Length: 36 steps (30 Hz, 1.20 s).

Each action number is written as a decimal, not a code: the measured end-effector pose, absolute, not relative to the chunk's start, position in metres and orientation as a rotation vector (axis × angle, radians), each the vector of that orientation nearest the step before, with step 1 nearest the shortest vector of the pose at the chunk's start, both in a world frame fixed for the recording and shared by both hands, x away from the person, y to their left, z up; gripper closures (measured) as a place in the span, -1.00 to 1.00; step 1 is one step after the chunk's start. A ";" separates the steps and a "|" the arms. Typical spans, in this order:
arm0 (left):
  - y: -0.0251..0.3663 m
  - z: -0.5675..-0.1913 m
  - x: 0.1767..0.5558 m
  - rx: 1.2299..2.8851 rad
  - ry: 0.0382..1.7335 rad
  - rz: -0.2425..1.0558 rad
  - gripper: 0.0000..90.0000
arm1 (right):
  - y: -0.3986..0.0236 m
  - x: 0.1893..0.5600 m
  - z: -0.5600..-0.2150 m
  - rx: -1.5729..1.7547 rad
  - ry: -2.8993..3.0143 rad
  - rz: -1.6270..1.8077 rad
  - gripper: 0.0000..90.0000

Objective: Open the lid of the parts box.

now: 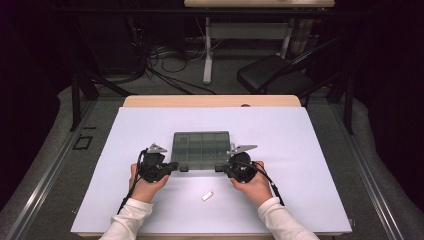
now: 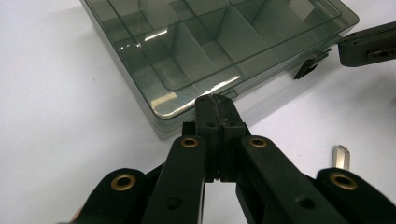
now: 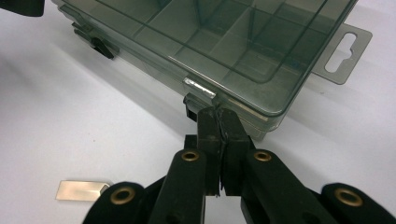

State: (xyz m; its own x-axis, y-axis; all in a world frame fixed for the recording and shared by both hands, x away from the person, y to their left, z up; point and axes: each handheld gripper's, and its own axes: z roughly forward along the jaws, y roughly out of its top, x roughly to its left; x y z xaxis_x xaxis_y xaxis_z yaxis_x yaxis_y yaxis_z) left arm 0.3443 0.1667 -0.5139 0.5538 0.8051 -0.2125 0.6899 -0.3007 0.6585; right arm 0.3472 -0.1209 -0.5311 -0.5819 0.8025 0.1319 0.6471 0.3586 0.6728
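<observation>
A smoky clear compartment box (image 1: 201, 147) lies lid-down-shut at the middle of the white table mat. My left gripper (image 1: 175, 166) is shut with its tips against the box's front edge near the left corner. In the left gripper view those tips (image 2: 216, 103) touch the box (image 2: 210, 42) just below the lid rim, nothing between them. My right gripper (image 1: 219, 168) is shut too, at the front edge's right end. Its tips (image 3: 218, 116) press against a small dark latch (image 3: 190, 103) of the box (image 3: 224, 37). A second latch (image 3: 102, 46) sits farther along.
A small flat metal piece (image 1: 207, 196) lies on the white mat (image 1: 300, 170) in front of the box, between my hands; it is the metal piece (image 3: 81, 190) left of my right jaws. The box's hang tab (image 3: 341, 53) sticks out at its side. A chair (image 1: 280, 75) stands beyond the table.
</observation>
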 end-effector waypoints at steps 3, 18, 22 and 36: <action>0.167 -0.514 0.345 2.061 1.199 0.203 1.00 | -0.121 0.348 -0.533 1.308 2.399 1.045 0.98; 0.168 -0.514 0.345 2.062 1.194 0.195 1.00 | -0.121 0.348 -0.536 1.309 2.378 1.069 0.98; 0.170 -0.510 0.345 2.057 1.181 0.185 1.00 | -0.122 0.347 -0.533 1.306 2.353 1.109 0.98; 0.167 -0.511 0.344 2.074 1.174 0.228 1.00 | -0.122 0.346 -0.521 1.285 2.289 1.196 0.96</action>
